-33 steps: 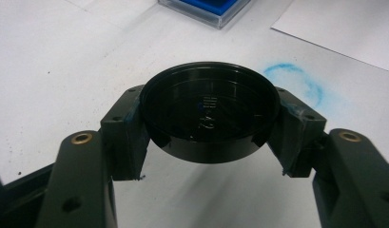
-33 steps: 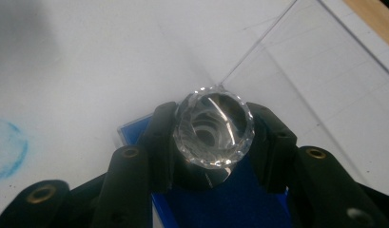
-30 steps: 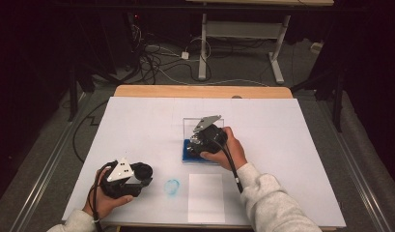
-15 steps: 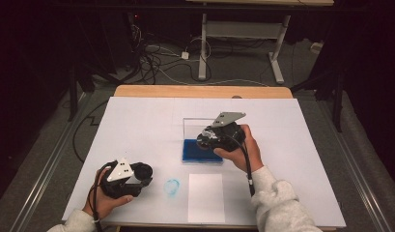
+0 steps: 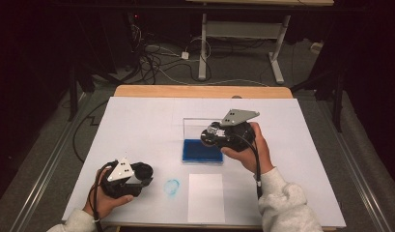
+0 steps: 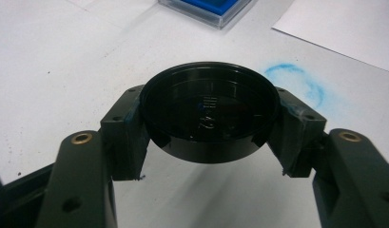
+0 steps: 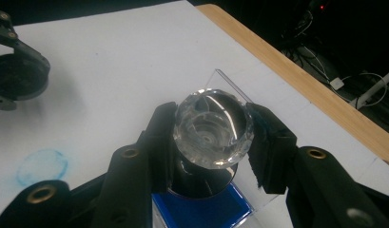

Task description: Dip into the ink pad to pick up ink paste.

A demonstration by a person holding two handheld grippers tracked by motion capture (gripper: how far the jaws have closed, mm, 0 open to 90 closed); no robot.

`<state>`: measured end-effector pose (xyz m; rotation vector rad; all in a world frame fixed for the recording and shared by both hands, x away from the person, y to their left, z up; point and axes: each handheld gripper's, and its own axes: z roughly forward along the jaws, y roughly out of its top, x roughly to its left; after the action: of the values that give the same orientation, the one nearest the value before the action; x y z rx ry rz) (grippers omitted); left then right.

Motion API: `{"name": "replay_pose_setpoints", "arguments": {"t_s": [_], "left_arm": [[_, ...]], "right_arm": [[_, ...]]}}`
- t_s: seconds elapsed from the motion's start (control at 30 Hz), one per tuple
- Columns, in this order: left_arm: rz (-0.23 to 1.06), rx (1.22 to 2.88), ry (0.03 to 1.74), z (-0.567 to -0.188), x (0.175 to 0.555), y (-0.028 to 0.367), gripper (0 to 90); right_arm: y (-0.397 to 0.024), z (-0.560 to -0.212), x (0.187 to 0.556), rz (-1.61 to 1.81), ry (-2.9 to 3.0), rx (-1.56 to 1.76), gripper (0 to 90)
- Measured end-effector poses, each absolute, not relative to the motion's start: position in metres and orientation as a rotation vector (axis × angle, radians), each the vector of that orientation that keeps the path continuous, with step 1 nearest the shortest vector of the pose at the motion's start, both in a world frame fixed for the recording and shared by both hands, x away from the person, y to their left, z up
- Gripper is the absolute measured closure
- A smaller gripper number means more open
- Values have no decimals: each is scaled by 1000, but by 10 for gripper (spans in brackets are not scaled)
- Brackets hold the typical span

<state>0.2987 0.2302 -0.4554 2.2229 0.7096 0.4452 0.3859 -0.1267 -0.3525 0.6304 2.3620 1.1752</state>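
**A:** Far left on the tabletop (image 5: 137, 121), the left tool (image 6: 209, 130) is clamped on a black round cap (image 6: 209, 116), pads on opposite sides of its rim. It sits low, just beside the blue ring smudge (image 5: 172, 186). White sheet (image 5: 205, 197) lies right of the smudge.

**B:** How does the cap handle?

**A:** Looks like a light, stiff, hard shell. Rim is smooth and shallow, so I'd expect it to slip or tilt if squeezed off-centre. Current hold across the diameter is the right place.

**B:** Centre?

**A:** Blue ink pad (image 5: 202, 150) in a clear case, its clear lid (image 5: 197, 128) standing up behind it.

**B:** Right side?

**A:** Right tool (image 7: 213, 137) is closed on a stamp (image 7: 213, 128) with a clear faceted top and dark barrel, held above the ink pad, not touching it as far as I can tell.

**B:** Handling?

**A:** Rigid, likely acrylic or glass, heavier than the cap. Facets are slick; a chip is possible if it drops. Jaws sit just under the faceted head on the barrel, which is the best purchase. Inked face could smear anything it brushes.
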Motion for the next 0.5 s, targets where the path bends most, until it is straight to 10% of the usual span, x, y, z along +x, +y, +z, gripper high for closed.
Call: {"name": "replay_pose_setpoints", "arguments": {"t_s": [0.5], "left_arm": [[445, 2228, 706, -455, 299, 229, 367]], "right_arm": [[-126, -363, 390, 1139, 2392, 653, 566]]}}
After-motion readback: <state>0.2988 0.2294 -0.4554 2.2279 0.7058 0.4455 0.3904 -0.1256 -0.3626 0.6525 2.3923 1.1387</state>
